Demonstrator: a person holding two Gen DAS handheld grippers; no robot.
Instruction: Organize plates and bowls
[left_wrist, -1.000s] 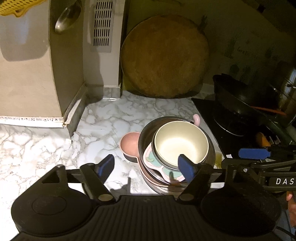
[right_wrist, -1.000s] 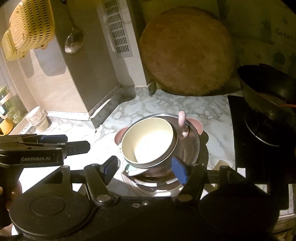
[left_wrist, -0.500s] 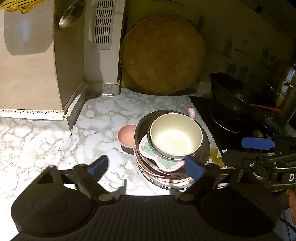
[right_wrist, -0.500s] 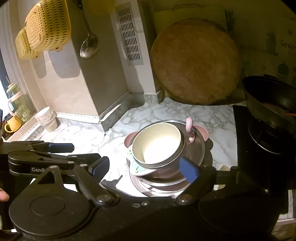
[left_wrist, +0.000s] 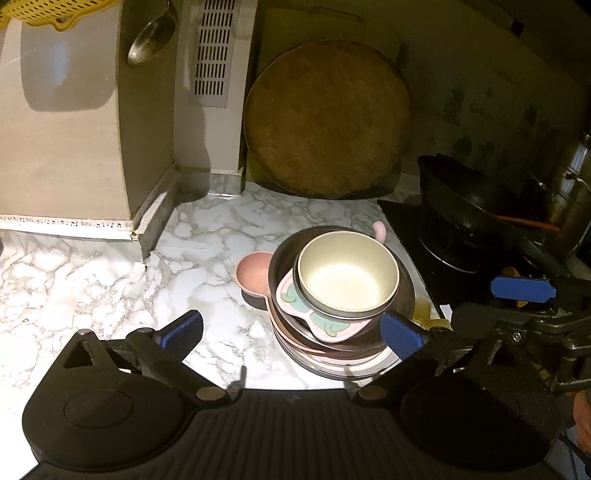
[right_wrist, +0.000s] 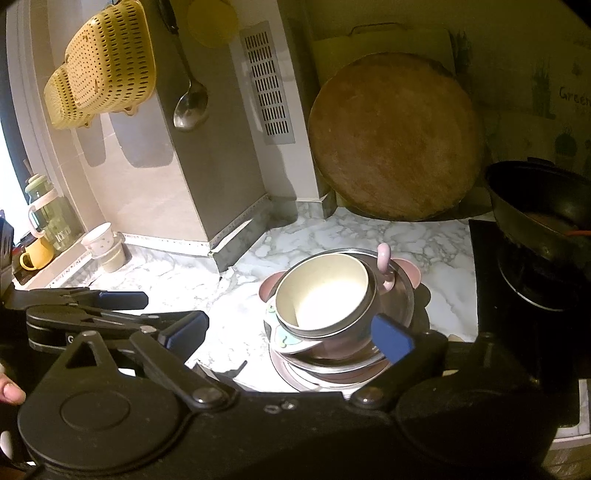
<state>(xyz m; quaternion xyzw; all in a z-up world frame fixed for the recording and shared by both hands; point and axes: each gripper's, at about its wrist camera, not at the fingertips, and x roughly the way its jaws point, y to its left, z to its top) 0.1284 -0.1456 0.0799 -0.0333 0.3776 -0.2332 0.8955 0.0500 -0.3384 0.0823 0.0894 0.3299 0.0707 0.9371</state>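
A stack of plates and bowls (left_wrist: 332, 354) (right_wrist: 325, 369) stands on the marble counter (left_wrist: 207, 266). A cream bowl (left_wrist: 347, 277) (right_wrist: 321, 291) sits on top, tilted inside a metal bowl (left_wrist: 280, 258), over a pink plate with green marks (left_wrist: 325, 325). A pink eared dish (left_wrist: 253, 273) pokes out at the left. My left gripper (left_wrist: 291, 332) is open and still opening, its fingers short of the stack, pressing on nothing. My right gripper (right_wrist: 288, 336) is also opening, its right pad (right_wrist: 391, 341) beside the stack, with nothing gripped.
A round wooden board (left_wrist: 327, 122) leans on the back wall. A black wok (left_wrist: 465, 199) sits on the stove at right, beside a steel pot (left_wrist: 569, 184). A ladle (right_wrist: 190, 107) and yellow colanders (right_wrist: 103, 62) hang at left. Cups (right_wrist: 101, 243) stand on the ledge.
Both grippers' jaws have spread wider and drawn slightly back from the stack. The stack has not moved.
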